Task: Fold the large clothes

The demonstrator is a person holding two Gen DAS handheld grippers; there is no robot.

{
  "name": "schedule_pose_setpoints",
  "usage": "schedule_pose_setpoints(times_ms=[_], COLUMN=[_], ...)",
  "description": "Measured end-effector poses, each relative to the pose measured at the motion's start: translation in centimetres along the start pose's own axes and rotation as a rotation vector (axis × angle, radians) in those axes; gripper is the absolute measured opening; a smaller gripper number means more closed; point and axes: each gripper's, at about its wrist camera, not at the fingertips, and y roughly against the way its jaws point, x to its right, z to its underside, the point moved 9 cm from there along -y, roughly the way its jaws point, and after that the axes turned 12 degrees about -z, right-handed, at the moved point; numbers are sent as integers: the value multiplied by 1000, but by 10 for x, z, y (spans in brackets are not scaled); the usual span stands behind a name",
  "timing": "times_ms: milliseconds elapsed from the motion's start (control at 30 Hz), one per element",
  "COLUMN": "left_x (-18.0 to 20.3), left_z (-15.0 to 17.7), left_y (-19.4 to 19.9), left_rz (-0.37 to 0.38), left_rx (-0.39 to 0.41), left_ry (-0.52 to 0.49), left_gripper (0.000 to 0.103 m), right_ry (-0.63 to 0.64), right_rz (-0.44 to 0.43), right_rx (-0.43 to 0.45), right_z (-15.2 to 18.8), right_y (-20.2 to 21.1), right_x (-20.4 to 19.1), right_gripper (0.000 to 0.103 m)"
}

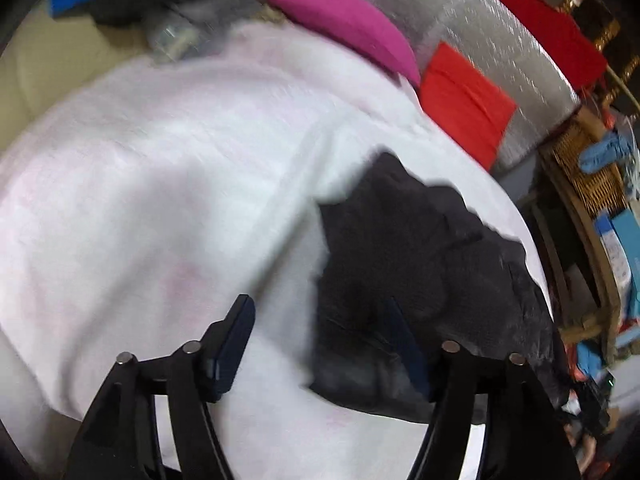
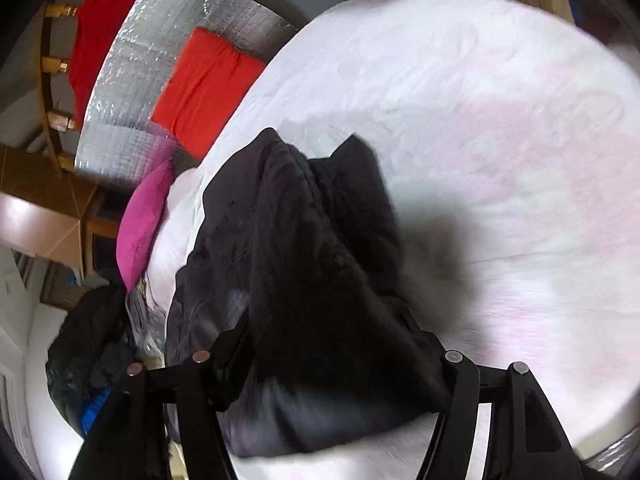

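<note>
The left gripper (image 1: pixel 320 332) is seen with jaws parted over the white fleecy bedcover (image 1: pixel 160 180), nothing pinched. The right gripper (image 2: pixel 324 344) is likewise spread, the crumpled black cloth garment (image 2: pixel 304 264) draped loose between its fingers and heaped on the bedcover.

Bed with white sheet (image 2: pixel 480 80), pink pillow (image 2: pixel 144 220) at its edge, silver foil mat (image 1: pixel 500 52) beside it carrying a red cloth (image 1: pixel 464 100), wooden chair (image 2: pixel 48 80) and wicker shelving (image 1: pixel 588 168) beyond.
</note>
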Motion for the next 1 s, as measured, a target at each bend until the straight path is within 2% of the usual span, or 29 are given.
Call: schedule_pose_setpoints(times_ms=[33, 100, 167, 233, 333, 367, 467, 600, 700, 733, 767, 800, 833, 867, 900, 1000], left_x=[-8, -8, 3, 25, 53, 62, 75, 72, 80, 83, 87, 91, 96, 100, 107, 120], left_z=[-12, -28, -39, -48, -52, -52, -48, -41, -37, -37, -35, -35, -36, -38, -42, -58], left_y=[9, 16, 11, -2, -28, -42, -72, -96, -108, -110, -110, -110, -108, -105, -100, -87], left_rz=[-26, -33, -16, 18, 71, 90, 125, 65, 114, 114, 112, 109, 127, 143, 164, 178], left_rx=[47, 91, 79, 34, -57, -110, -219, -273, -303, -296, -289, -284, -268, -253, -225, -112], left_ry=[0, -7, -24, -64, -98, -99, -95, -79, -82, -93, -123, -148, -159, -168, -183, -202], left_gripper=[71, 77, 78, 80, 82, 82, 82, 82, 79, 73, 53, 39, 32, 17, 14, 12], right_ry=[41, 129, 209, 234, 258, 271, 290, 270, 232, 271, 338, 383, 432, 465, 482, 507], right_rz=[41, 129, 193, 168, 118, 105, 128, 215, 168, 172, 197, 216, 245, 267, 272, 219], right_rx=[6, 44, 97, 69, -3, -39, -155, -203, -243, -227, -208, -210, -197, -176, -152, -47], right_z=[-4, -17, -41, -57, -75, -79, -83, -97, -94, -93, -92, -89, -87, -88, -91, -107], right_y=[14, 42, 65, 64, 31, 12, -49, -102, -125, -126, -127, -128, -127, -124, -121, -114], right_x=[1, 3, -1, -12, -37, -45, -52, -31, -26, -30, -35, -39, -45, -52, -58, -85], right_gripper=[70, 72, 77, 78, 78, 78, 78, 78, 76, 71, 56, 40, 34, 24, 17, 11])
